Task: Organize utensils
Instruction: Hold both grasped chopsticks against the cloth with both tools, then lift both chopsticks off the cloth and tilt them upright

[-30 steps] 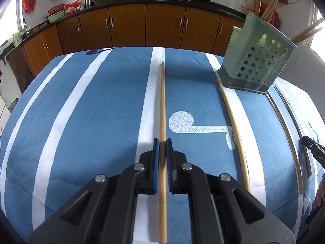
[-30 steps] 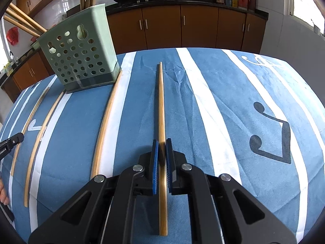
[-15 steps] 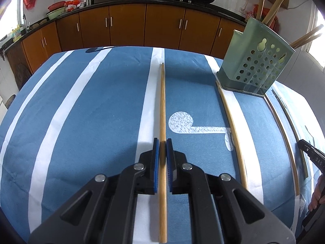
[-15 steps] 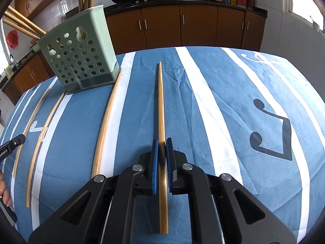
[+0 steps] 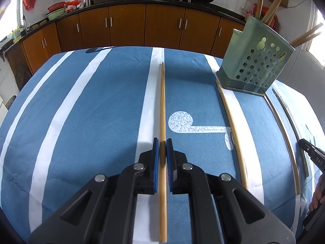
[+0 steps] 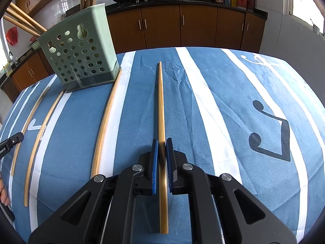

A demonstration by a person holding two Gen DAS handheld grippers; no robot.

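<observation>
My left gripper [image 5: 162, 142] is shut on a long bamboo chopstick [image 5: 162, 105] that points straight ahead, a little above the blue striped cloth. My right gripper [image 6: 161, 142] is shut on another bamboo chopstick [image 6: 160, 101], lifted so its dark shadow shows on the cloth. A green perforated utensil holder [image 5: 256, 65] with several sticks in it stands at the right in the left wrist view and at the left in the right wrist view [image 6: 79, 55]. More chopsticks lie on the cloth beside it [image 5: 231, 122] [image 6: 105, 122].
Two further chopsticks [image 6: 36, 142] lie left of the holder. The other gripper's black tip shows at the frame edges [image 5: 310, 154] [image 6: 10, 142]. Brown kitchen cabinets [image 5: 142, 26] stand beyond the table's far edge.
Both grippers have risen slightly with their chopsticks. The holder looks a little lower and nearer in both views. The grips are unchanged.
</observation>
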